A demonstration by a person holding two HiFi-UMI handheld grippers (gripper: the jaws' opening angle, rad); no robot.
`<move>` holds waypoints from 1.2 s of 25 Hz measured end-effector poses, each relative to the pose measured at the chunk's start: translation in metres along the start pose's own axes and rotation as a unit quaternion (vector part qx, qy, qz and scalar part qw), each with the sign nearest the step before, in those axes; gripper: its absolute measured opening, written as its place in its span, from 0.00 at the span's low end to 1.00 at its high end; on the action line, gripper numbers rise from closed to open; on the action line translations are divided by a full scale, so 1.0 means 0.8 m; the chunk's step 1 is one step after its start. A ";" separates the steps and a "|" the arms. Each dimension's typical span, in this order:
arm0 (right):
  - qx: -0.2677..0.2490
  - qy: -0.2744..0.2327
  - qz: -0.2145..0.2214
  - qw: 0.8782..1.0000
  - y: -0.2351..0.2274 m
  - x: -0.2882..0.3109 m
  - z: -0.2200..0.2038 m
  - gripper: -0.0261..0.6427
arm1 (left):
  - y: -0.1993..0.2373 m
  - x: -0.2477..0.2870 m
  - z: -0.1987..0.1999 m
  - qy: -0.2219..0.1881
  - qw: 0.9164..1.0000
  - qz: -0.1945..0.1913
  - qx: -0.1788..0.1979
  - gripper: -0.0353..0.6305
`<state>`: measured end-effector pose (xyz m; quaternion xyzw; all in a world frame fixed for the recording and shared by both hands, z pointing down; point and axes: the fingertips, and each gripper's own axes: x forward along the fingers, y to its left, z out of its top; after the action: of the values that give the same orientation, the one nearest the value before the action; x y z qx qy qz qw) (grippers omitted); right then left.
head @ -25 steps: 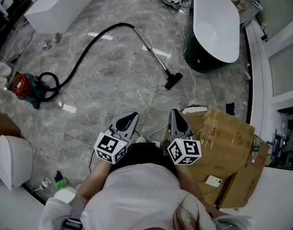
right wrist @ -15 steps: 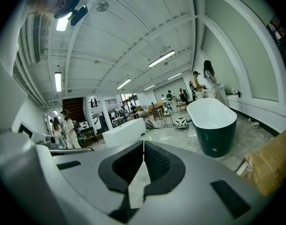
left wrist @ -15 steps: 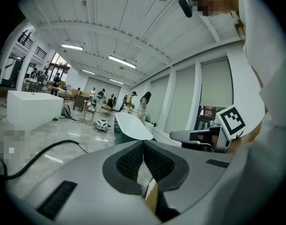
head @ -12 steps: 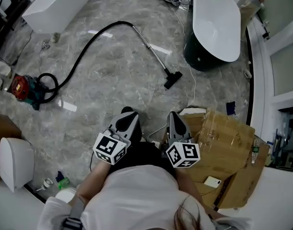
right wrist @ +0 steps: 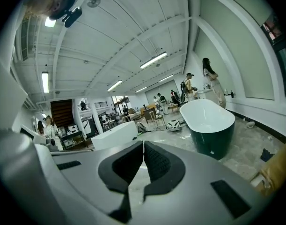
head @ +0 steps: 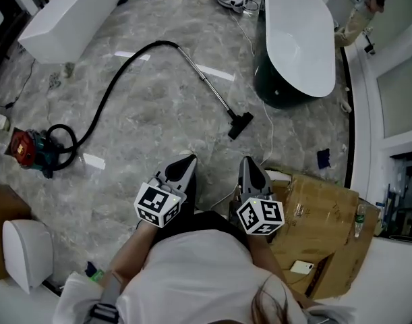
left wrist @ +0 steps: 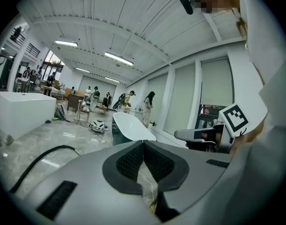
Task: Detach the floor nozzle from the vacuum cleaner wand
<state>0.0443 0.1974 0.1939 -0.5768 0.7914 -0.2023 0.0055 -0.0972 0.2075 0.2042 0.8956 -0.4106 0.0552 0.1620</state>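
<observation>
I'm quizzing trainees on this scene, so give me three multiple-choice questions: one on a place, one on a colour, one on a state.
1. Where is the floor nozzle? A on the floor near the bathtub; B inside that bathtub; C hung on a wall.
2. What colour is the vacuum cleaner body? A yellow; B red; C white.
3. How are the left gripper and right gripper? A wide open; B shut, empty; C shut on cloths.
Answers: 1 A, it rests beside the dark tub; 2 B, its casing is red; 3 B, both pairs of jaws meet on nothing.
</observation>
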 end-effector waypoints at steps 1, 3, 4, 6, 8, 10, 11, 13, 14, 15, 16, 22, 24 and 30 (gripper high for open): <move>0.000 0.001 -0.002 1.000 0.000 0.015 0.005 0.06 | 0.014 0.010 0.008 0.000 1.000 -0.001 -0.002 0.07; 0.003 0.002 -0.005 1.000 0.000 0.043 0.017 0.06 | 0.038 0.031 0.024 -0.003 1.000 -0.007 -0.006 0.07; 0.005 0.002 -0.007 1.000 -0.001 0.057 0.023 0.06 | 0.048 0.041 0.032 -0.004 1.000 -0.012 -0.006 0.07; 0.007 0.006 -0.014 1.000 -0.004 0.083 0.032 0.06 | 0.067 0.060 0.048 -0.003 1.000 -0.024 0.000 0.07; 0.008 0.009 -0.022 1.000 -0.005 0.110 0.040 0.06 | 0.086 0.077 0.061 0.001 0.999 -0.037 0.010 0.07; 0.009 0.009 -0.027 1.000 -0.004 0.135 0.048 0.06 | 0.105 0.093 0.071 0.007 0.999 -0.047 0.013 0.07; 0.009 0.009 -0.029 1.000 -0.003 0.148 0.052 0.06 | 0.115 0.099 0.074 0.011 0.999 -0.051 0.011 0.07; 0.009 0.006 -0.031 0.999 0.000 0.170 0.059 0.06 | 0.137 0.111 0.079 0.016 0.998 -0.056 0.006 0.07; 0.009 0.005 -0.033 0.999 0.001 0.180 0.061 0.06 | 0.149 0.117 0.081 0.018 0.998 -0.059 0.005 0.07; 0.009 0.004 -0.037 0.999 -0.001 0.189 0.063 0.06 | 0.160 0.123 0.082 0.020 0.998 -0.061 0.005 0.07; 0.010 0.003 -0.042 0.999 -0.003 0.197 0.064 0.06 | 0.169 0.130 0.084 0.022 0.998 -0.063 0.005 0.07; 0.017 -0.001 -0.075 0.997 -0.026 0.232 0.065 0.06 | 0.204 0.170 0.091 0.026 0.996 -0.088 0.014 0.07; 0.013 -0.002 -0.078 0.997 -0.028 0.243 0.065 0.06 | 0.211 0.180 0.091 0.029 0.995 -0.094 0.016 0.07; 0.013 -0.008 -0.085 0.996 -0.034 0.253 0.071 0.06 | 0.219 0.199 0.085 0.042 0.993 -0.111 0.016 0.07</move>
<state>0.0150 -0.0127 0.1963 -0.6435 0.7368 -0.2073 0.0023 -0.1275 -0.0364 0.2202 0.9348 -0.3009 0.0810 0.1703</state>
